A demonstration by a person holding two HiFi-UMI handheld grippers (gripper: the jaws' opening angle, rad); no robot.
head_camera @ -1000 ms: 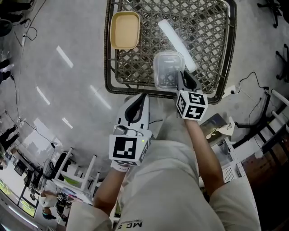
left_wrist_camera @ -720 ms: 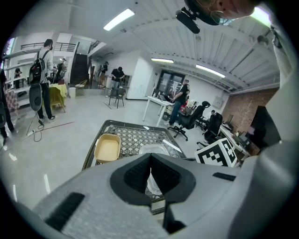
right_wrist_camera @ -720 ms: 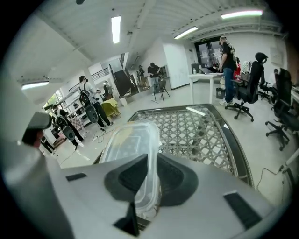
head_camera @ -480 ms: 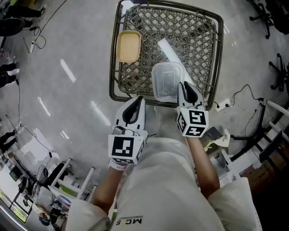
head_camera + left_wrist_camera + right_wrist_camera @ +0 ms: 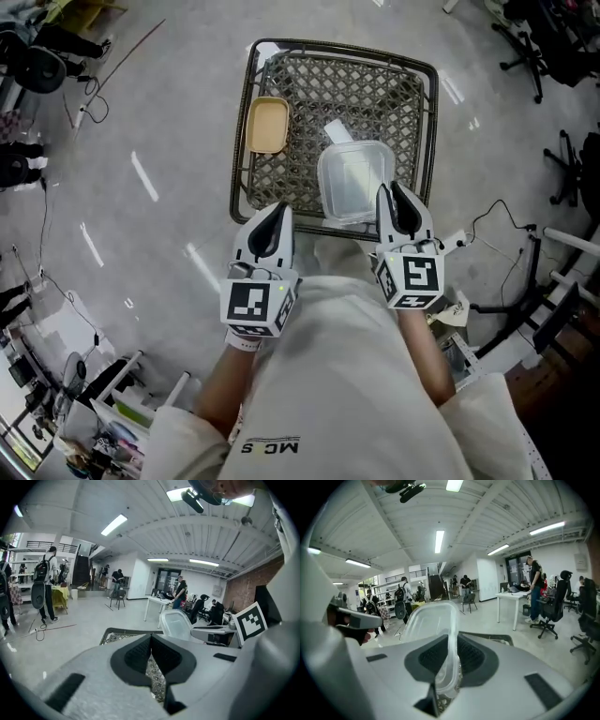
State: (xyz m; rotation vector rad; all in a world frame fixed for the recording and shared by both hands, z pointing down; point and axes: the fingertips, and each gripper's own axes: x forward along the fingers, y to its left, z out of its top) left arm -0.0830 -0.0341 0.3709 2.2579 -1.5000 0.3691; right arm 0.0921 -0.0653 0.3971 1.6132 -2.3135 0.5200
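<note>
Along the left edge of the lattice table [image 5: 427, 112], a shallow tan tray [image 5: 268, 125] lies by itself. Nearer the person, the left gripper [image 5: 279, 216] hangs just off the table's near edge. Its own view shows the jaws pressed together with only the lattice visible beyond them [image 5: 151, 654], so it carries nothing. To the right of it is the clear plastic tub [image 5: 354, 181], held up over the near right part of the table, with a white strip [image 5: 335, 130] poking out from behind its far side. The right gripper [image 5: 394, 199] has the tub by its near right rim, the jaws clamped on that thin wall [image 5: 448, 665].

What worries me is that pinch. The tub hangs from one edge of soft, see-through plastic and nothing props the other side. I'd guess the wall could flex and slide out of the pads, or the tub could swing down on the grip and knock the table's rim. The left gripper is too far off to catch it.

Both forearms reach forward from the body, roughly side by side, with the marker cubes turned up. The left gripper points straight toward the table, while the right one leans a little inward with its jaws tipped up, so the tub's open mouth faces back toward the left
</note>
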